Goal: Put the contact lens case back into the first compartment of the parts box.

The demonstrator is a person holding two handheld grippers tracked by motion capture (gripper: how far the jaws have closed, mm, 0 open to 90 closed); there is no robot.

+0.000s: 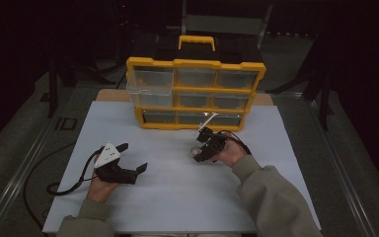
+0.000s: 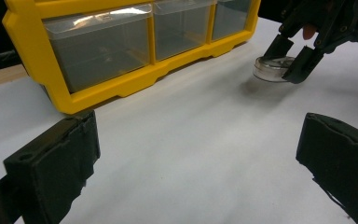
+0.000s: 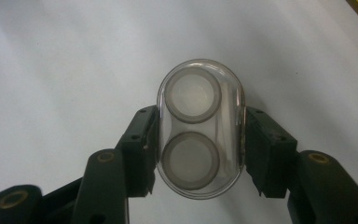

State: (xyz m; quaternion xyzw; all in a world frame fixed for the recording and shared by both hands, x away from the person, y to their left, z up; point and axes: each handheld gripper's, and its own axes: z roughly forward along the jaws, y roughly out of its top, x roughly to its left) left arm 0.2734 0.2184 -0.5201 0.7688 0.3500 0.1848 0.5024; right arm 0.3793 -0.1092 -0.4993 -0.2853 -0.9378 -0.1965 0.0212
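My right gripper (image 3: 198, 140) clasps a clear oval case (image 3: 199, 128) by its long sides, low over the white table (image 1: 177, 182) before the yellow drawer cabinet (image 1: 196, 94). My left gripper (image 2: 198, 158) rests spread apart, holding nothing.

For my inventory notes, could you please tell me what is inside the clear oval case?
Inside the clear oval case, clamped between the right gripper's jaws, sit two grey-rimmed round wells side by side. Their contents cannot be made out.
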